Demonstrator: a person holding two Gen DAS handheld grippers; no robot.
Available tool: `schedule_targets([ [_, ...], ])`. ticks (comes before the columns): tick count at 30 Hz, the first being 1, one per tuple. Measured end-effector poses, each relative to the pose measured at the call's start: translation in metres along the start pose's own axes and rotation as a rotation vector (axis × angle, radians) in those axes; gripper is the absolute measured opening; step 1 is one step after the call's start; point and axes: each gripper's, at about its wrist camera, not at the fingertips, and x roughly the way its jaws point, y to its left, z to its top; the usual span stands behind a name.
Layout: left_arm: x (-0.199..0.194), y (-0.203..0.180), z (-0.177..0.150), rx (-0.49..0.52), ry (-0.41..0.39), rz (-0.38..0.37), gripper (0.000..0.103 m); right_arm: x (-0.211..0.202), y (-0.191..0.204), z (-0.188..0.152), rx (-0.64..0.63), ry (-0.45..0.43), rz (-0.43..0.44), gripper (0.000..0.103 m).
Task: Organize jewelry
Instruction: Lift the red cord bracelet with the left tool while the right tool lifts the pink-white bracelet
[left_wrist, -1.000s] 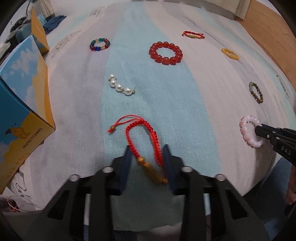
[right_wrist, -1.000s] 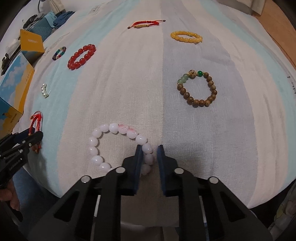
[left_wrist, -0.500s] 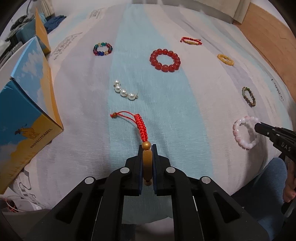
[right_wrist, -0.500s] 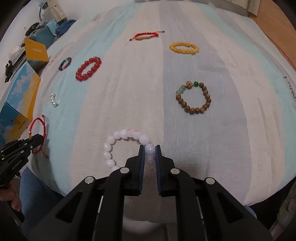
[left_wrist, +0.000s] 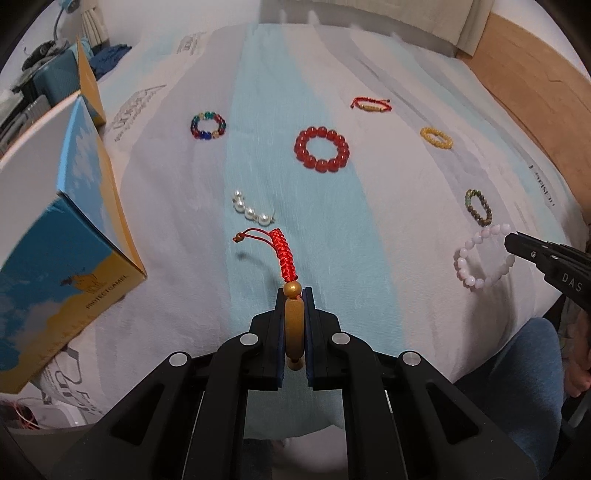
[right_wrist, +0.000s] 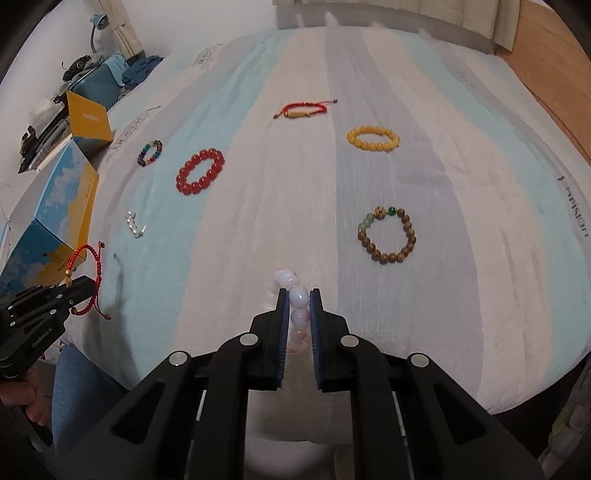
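Left tongs (left_wrist: 294, 295): my jaws, open around the red cord bracelet (left_wrist: 284, 254) a second ago, now clamp its gold tube bead.
Red cord bracelet: raised off the bedspread (left_wrist: 388, 229), cord pulled from a loop into a hanging strand.
Right tongs (right_wrist: 298, 295): now pinching the pink bead bracelet (right_wrist: 295, 291).
Pink bead bracelet: lifted, seen edge-on, no longer flat.

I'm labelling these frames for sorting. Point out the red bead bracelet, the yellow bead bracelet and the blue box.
red bead bracelet (left_wrist: 321, 149): left wrist view, a bead on its lower rim.
yellow bead bracelet (right_wrist: 373, 138): right wrist view, a near-side bead.
blue box (left_wrist: 55, 236): left wrist view, its printed front face.
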Motion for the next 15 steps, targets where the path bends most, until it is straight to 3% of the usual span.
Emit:
schedule_targets([
  [15, -0.034, 0.003, 0.029, 0.019, -0.07, 0.003, 0.007, -0.031, 0.019, 0.034, -0.029, -0.083, -0.017, 0.009],
])
